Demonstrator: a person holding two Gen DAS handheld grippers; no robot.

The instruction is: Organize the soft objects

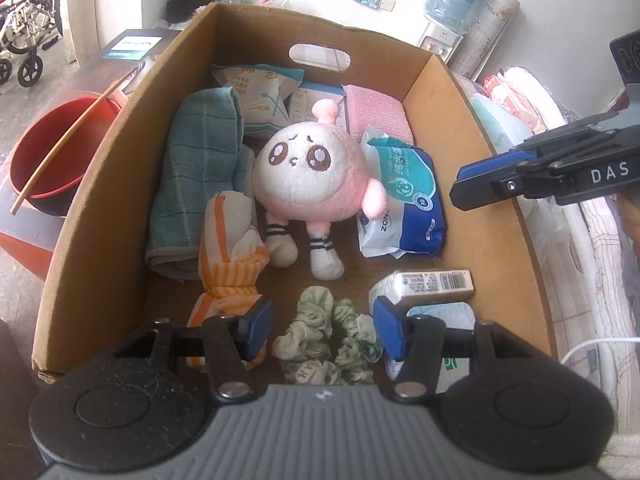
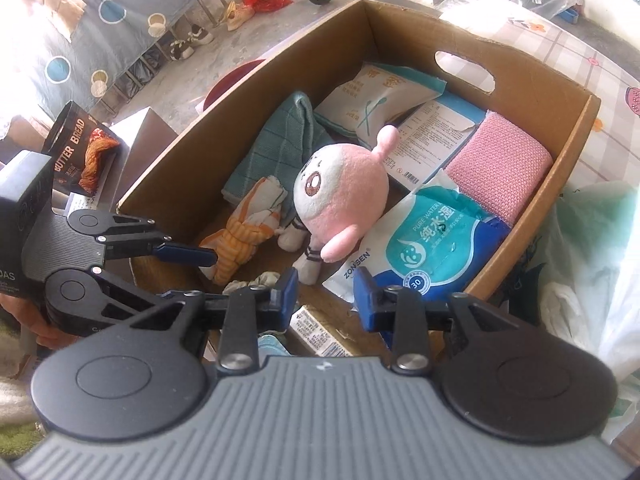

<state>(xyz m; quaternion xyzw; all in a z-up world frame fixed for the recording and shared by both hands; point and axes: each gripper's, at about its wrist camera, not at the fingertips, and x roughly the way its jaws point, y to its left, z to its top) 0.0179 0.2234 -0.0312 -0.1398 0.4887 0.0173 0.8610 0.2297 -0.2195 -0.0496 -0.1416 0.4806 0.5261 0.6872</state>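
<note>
2 hand-held grippers hover over a cardboard box (image 1: pixel 434 92) already stocked with soft goods. The left gripper (image 1: pixel 323 326) stands with its jaws apart and nothing pressed between the pads; directly below and between its fingertips lies a bunch of green-and-white scrunchies (image 1: pixel 330 344) on the box floor. Just left of its left finger sits a knotted orange-striped cloth (image 1: pixel 232 256); just right of its right finger, a small wrapped tissue pack (image 1: pixel 424 286). The right gripper (image 2: pixel 326 294) is narrowly parted and empty, held above the near corner of the box, with a blue wet-wipes pack (image 2: pixel 424 244) just ahead of its right finger. Ahead of both, mid-box, sits a pink-and-white plush toy (image 1: pixel 316 168), flanked by a folded teal towel (image 1: pixel 200 176).

The scrunchies look feather-light and limp, likely to compress to almost nothing, so a pinch across the bunched middle should gather them. The plush would squash and spring back; its narrow legs or arm offer the surest hold. The wipes' glossy wrap may slip.
</note>
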